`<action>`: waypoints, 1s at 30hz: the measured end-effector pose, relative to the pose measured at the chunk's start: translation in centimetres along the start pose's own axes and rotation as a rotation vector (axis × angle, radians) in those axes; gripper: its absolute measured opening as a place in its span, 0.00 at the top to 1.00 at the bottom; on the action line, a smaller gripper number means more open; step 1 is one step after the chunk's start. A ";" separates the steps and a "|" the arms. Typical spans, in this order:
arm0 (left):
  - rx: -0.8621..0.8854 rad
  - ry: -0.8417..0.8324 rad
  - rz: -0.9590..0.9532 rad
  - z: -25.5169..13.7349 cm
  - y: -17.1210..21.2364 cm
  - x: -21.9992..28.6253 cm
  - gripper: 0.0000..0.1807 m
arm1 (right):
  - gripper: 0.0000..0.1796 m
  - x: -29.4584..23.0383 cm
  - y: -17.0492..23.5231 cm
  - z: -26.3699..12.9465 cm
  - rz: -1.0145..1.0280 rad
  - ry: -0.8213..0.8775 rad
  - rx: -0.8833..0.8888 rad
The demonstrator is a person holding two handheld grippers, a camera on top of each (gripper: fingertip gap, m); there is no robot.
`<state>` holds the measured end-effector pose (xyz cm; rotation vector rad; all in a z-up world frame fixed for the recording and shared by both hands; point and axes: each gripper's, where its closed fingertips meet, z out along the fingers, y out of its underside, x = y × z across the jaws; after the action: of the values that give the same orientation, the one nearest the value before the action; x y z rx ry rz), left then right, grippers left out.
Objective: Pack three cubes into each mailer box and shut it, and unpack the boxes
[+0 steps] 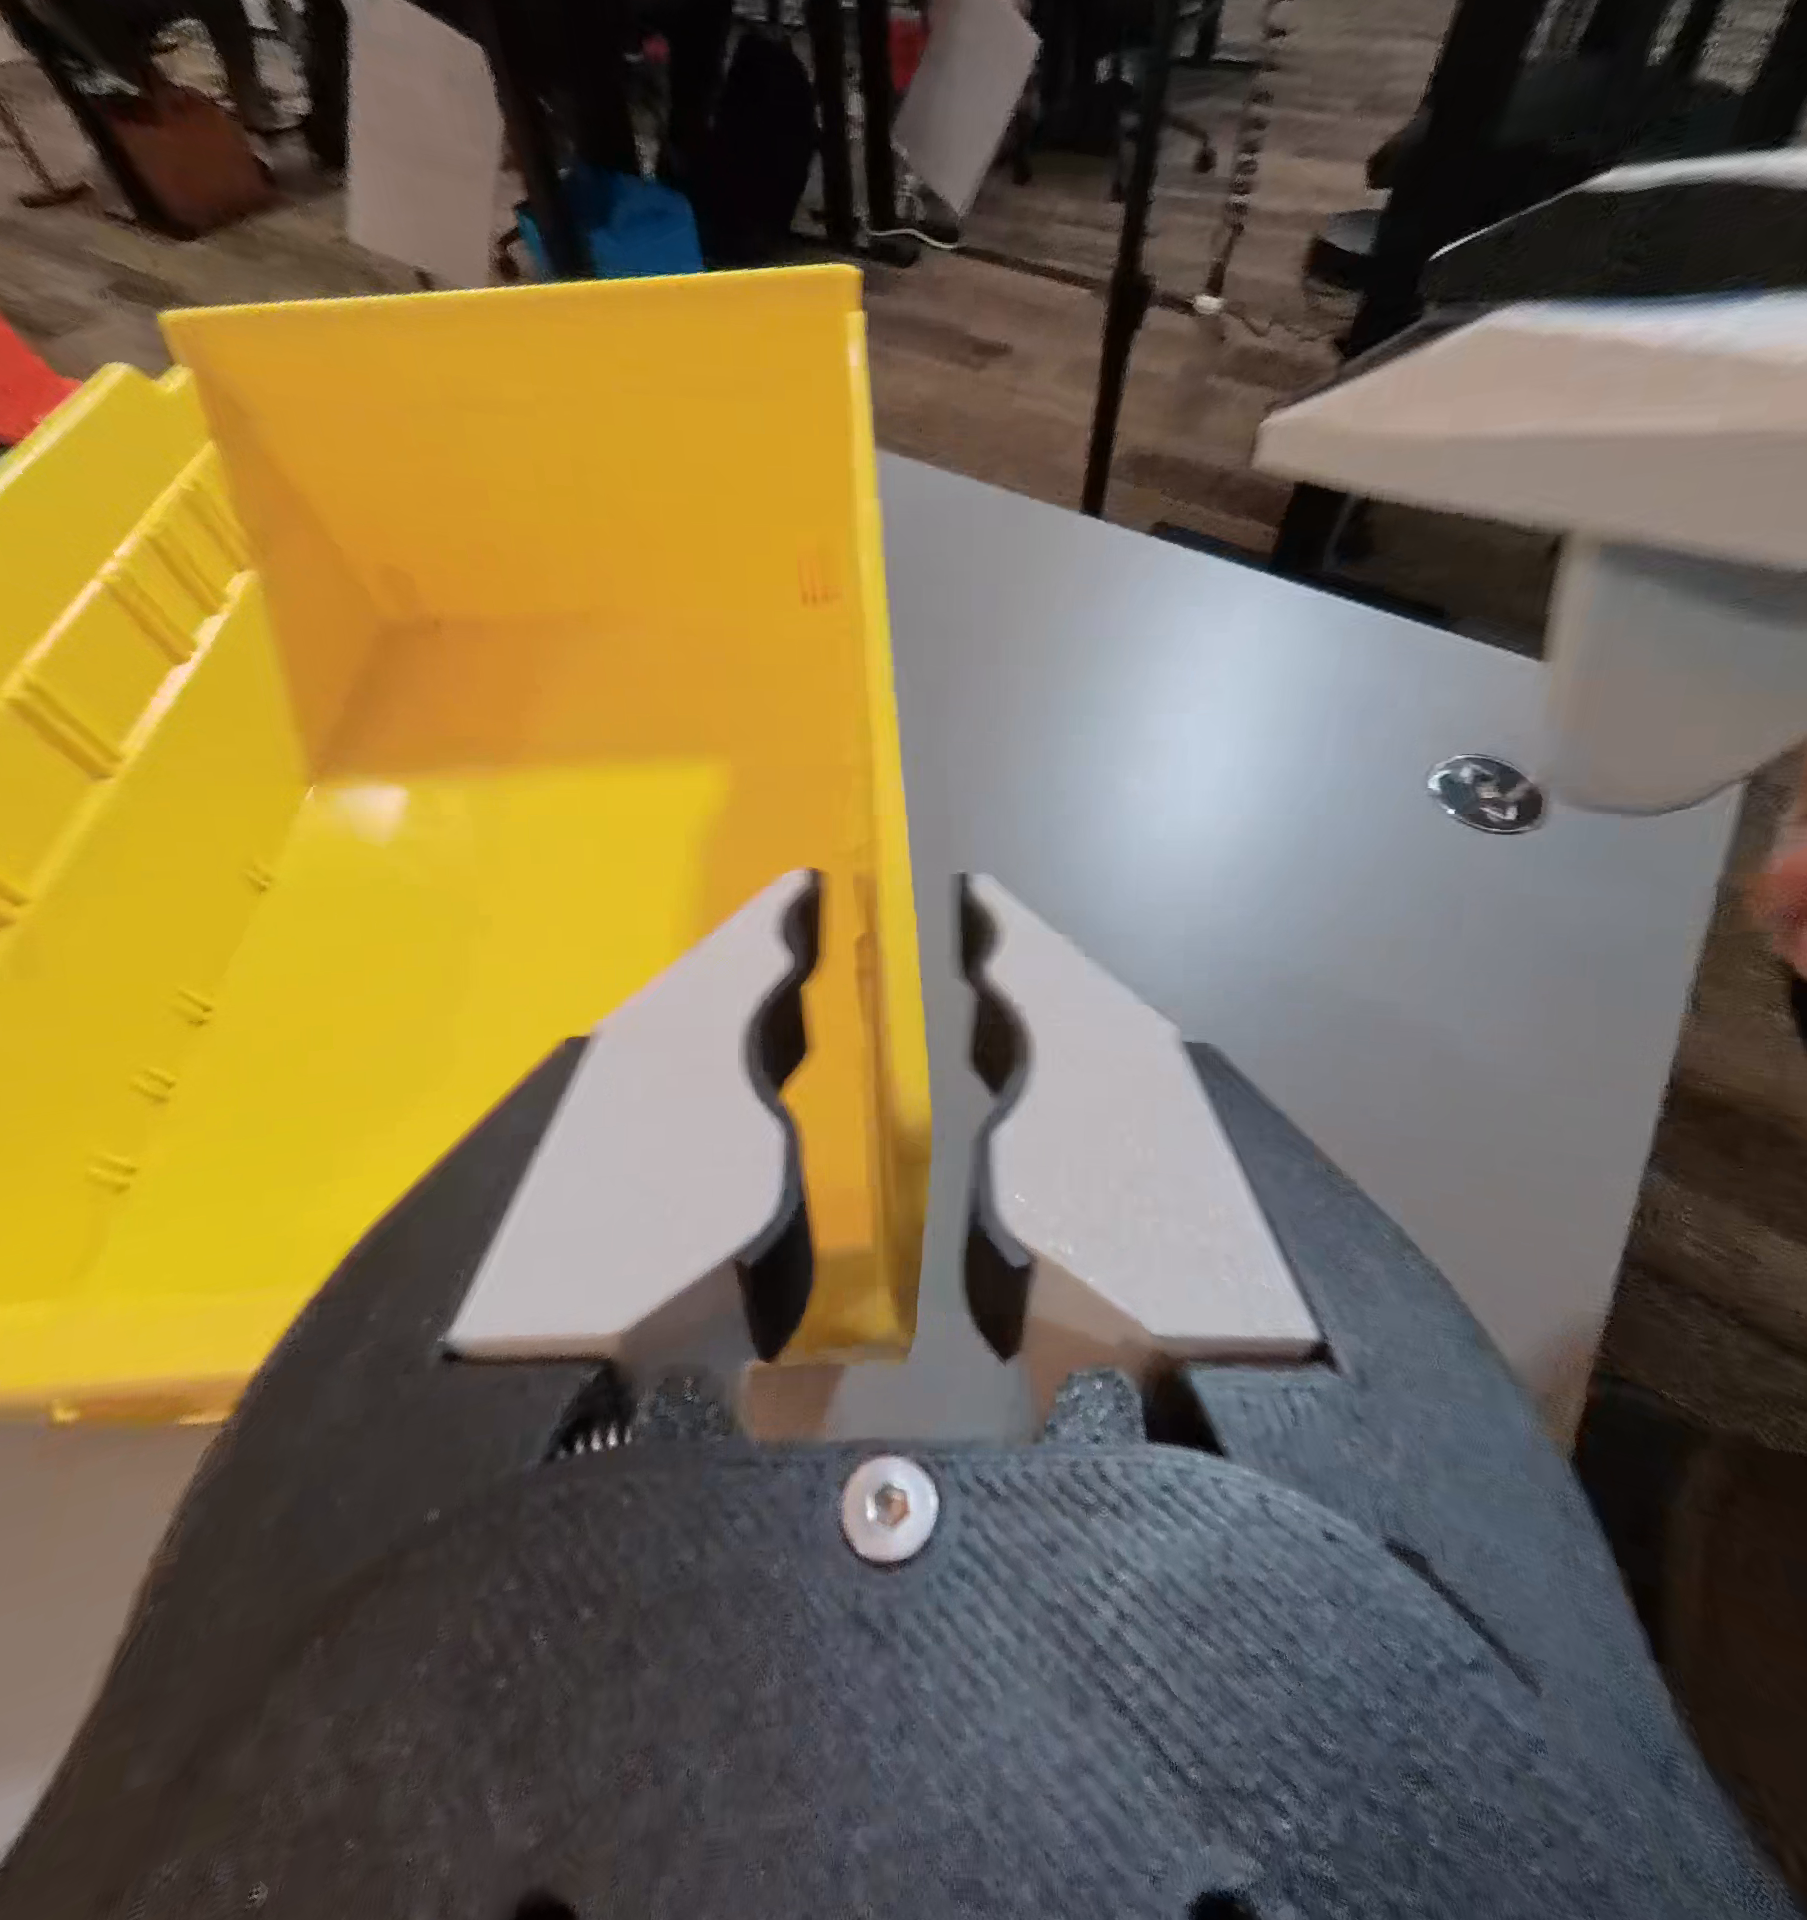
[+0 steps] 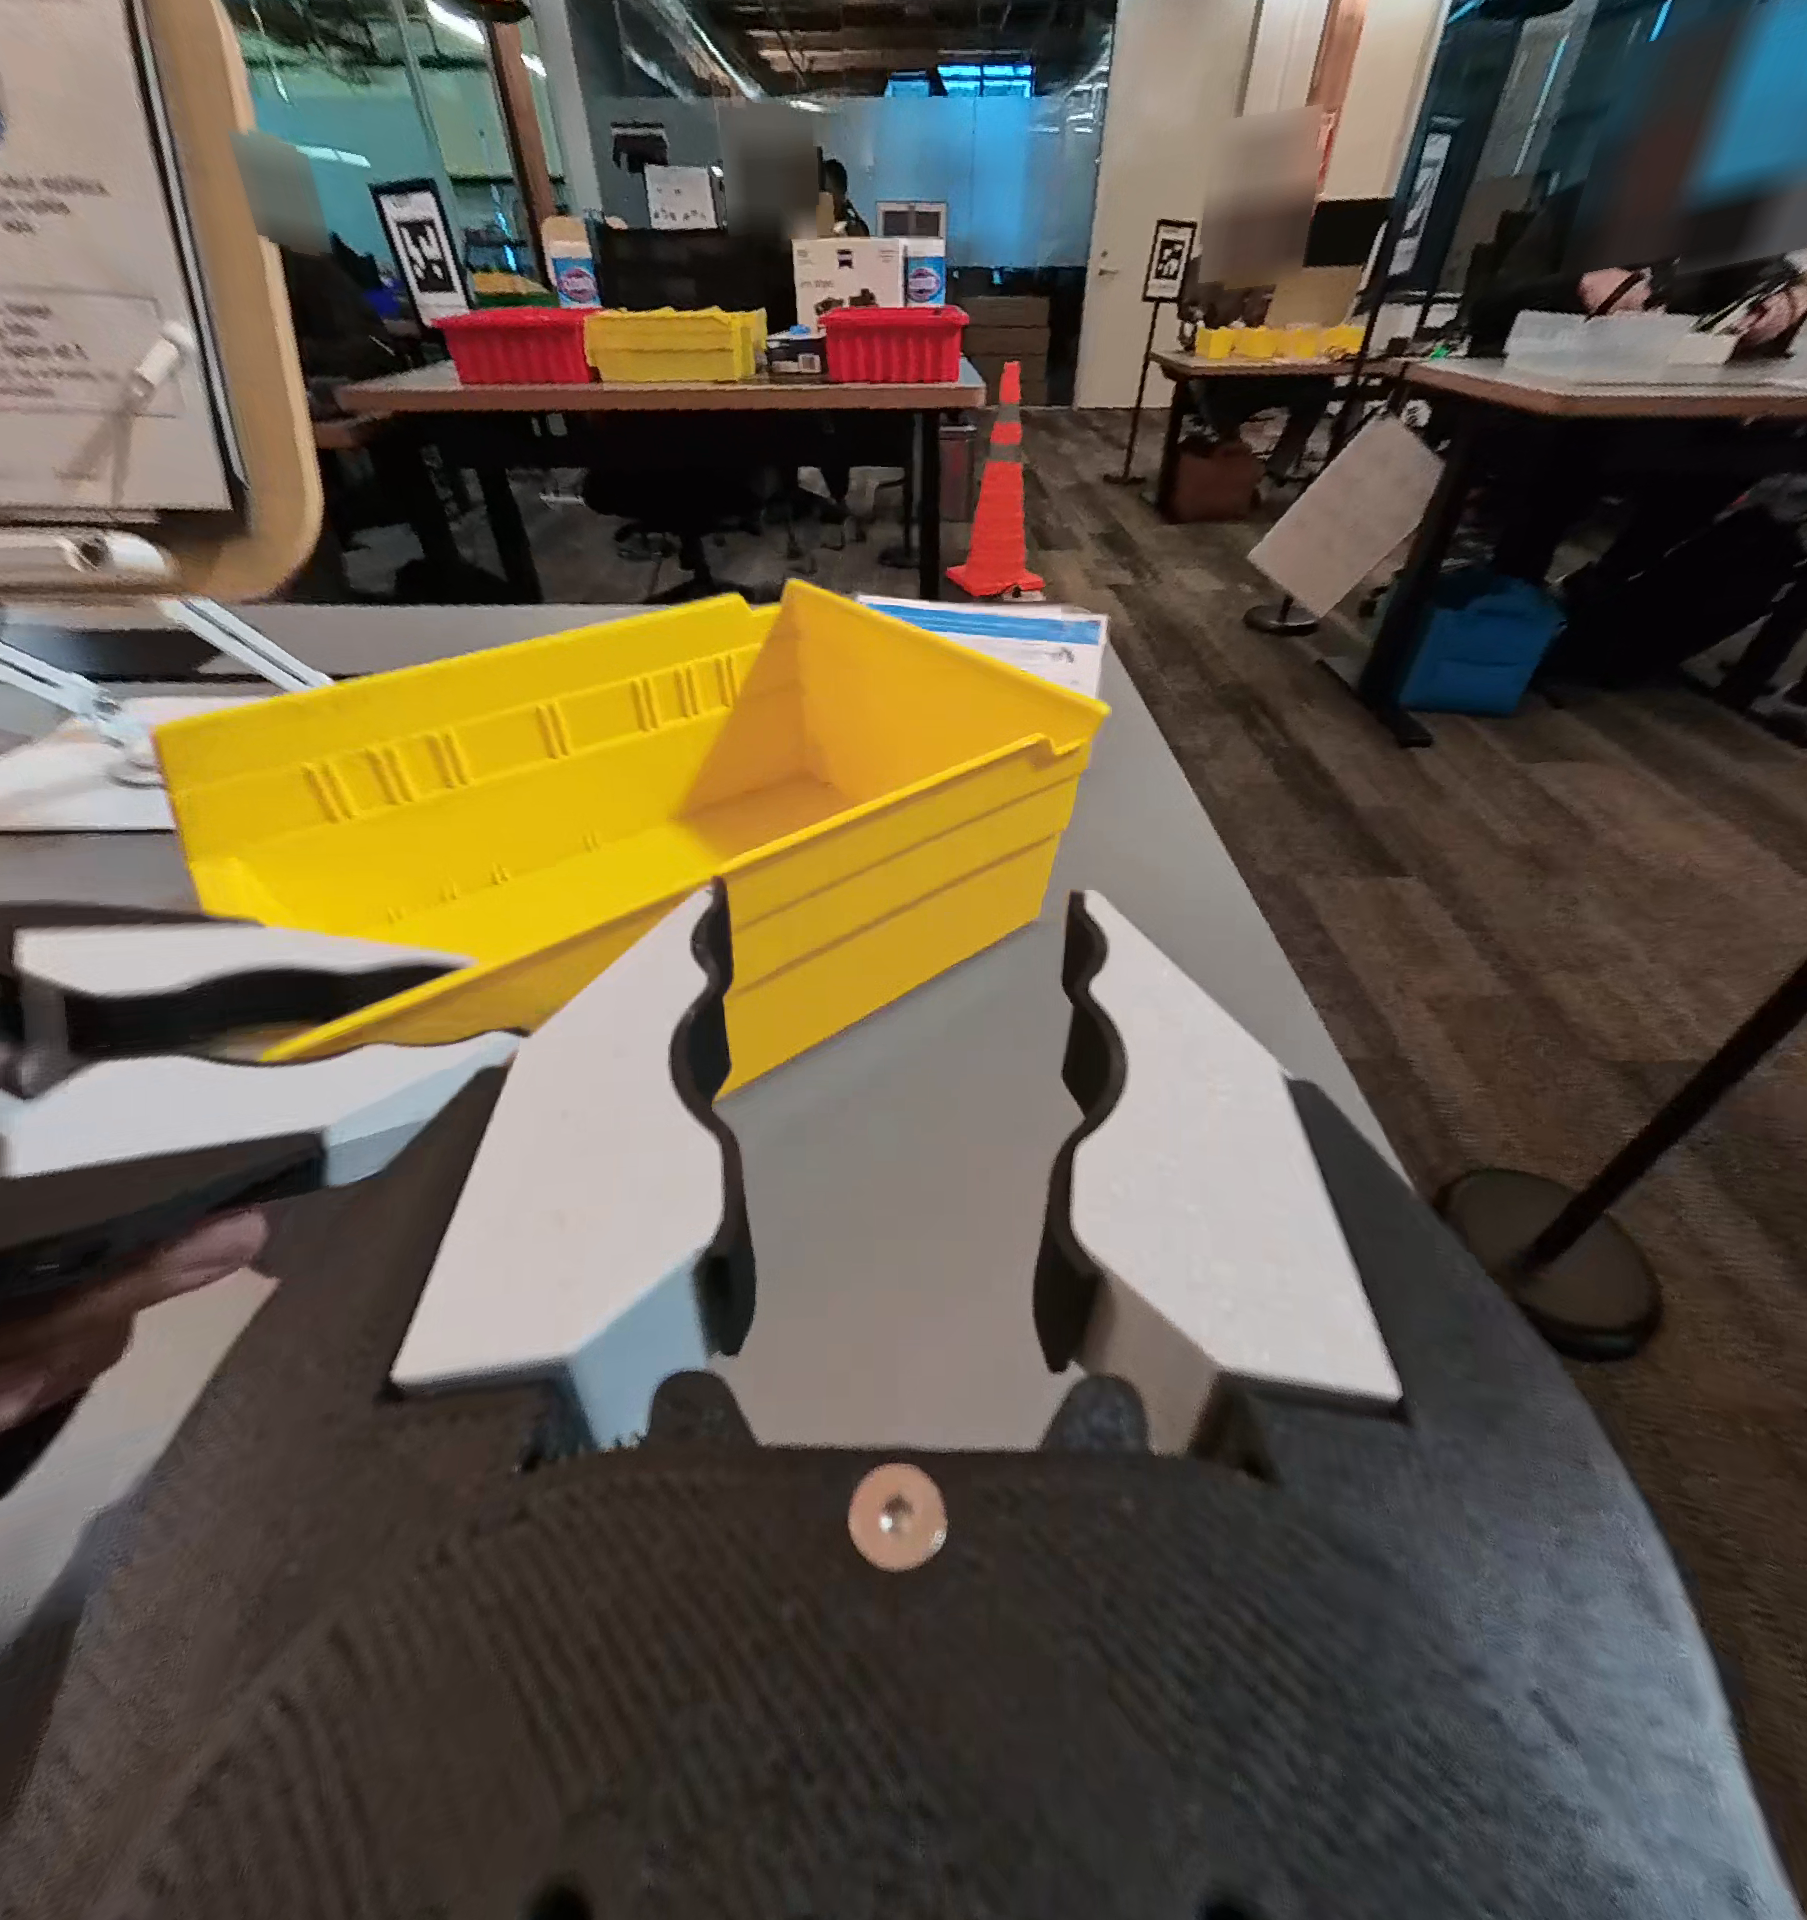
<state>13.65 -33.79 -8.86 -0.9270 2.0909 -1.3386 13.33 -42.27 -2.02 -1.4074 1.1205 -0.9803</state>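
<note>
A: What do we have in front of us?

B: We see 1 yellow bin (image 1: pixel 525 468) sitting on a grey table (image 1: pixel 1190 727), close to the table's far right corner. It is long and open-topped, with ribbed slots along its inner walls, and its floor shows as bare yellow.

A: And our left tongs (image 1: pixel 888 881)?

B: We have them straddling 1 of the bin's walls. The left finger sits inside the bin and the right finger outside, with the wall's top edge running up between them. The jaws are spread a little: we see a strip of grey table between the wall and the right finger, so the wall is not pinched on that side. The left finger is very close to the wall, and we cannot tell whether it touches.

A: What about our right tongs (image 2: pixel 899 899)?

B: We hold them spread wide and holding nothing. Only the table top shows between the 2 fingers. They point at the bin's long outer side, the left fingertip just in front of that wall and the right fingertip over bare table beside it.

A: Do the 2 tools meet?

B: No, we see them apart. In the right view the left tongs come in from the left edge at the bin's near end.

A: Anything past the bin?

B: Some papers (image 2: pixel 1013 634) lie on the table just behind it, and an orange cone (image 2: pixel 1001 499) stands on the floor farther off.
</note>
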 end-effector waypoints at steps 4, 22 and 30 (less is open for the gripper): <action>0.061 -0.024 0.043 -1.8 -0.3 -1.7 0.60 | 0.62 -0.6 2.5 0.3 0.065 -0.035 -0.083; 0.083 0.046 -0.436 -19.1 8.7 -12.9 0.48 | 0.43 -15.5 4.8 4.0 0.171 -0.103 -0.176; 0.061 0.096 -0.393 -19.6 9.4 -10.8 0.52 | 0.72 -12.1 5.8 4.0 0.055 -0.106 -0.253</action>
<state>4.17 -11.43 -9.18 -1.3203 1.9913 -1.6590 13.71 -29.69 -8.26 -1.6013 1.2289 -0.7351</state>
